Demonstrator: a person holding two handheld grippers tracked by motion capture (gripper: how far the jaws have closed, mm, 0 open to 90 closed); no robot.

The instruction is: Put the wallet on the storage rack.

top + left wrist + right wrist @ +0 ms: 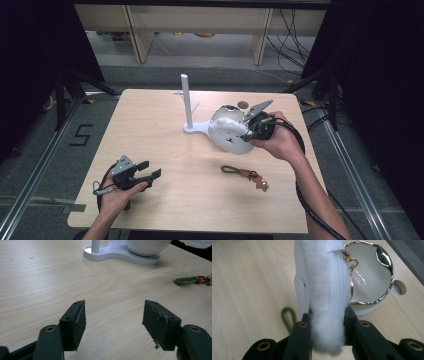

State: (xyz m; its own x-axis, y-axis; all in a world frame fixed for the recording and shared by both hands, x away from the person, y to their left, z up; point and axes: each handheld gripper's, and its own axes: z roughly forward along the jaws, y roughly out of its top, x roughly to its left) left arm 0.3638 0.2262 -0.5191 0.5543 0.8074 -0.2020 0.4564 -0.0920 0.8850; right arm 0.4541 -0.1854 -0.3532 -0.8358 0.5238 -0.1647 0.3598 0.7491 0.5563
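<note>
Right tool [327, 322] was clamped on a fluffy white zippered pouch [322, 290], which stood up between its jaws and carried a small gold clasp [351, 261] on its far side. Just beyond the pouch sat a white bowl with a chrome rim [372, 277], on a white stand with an upright post [186, 100]. Left tool [113, 317] hung over the pale wooden counter [50, 285], jaws apart, nothing between them. A green looped keychain [186, 280] lay ahead and to its right.
</note>
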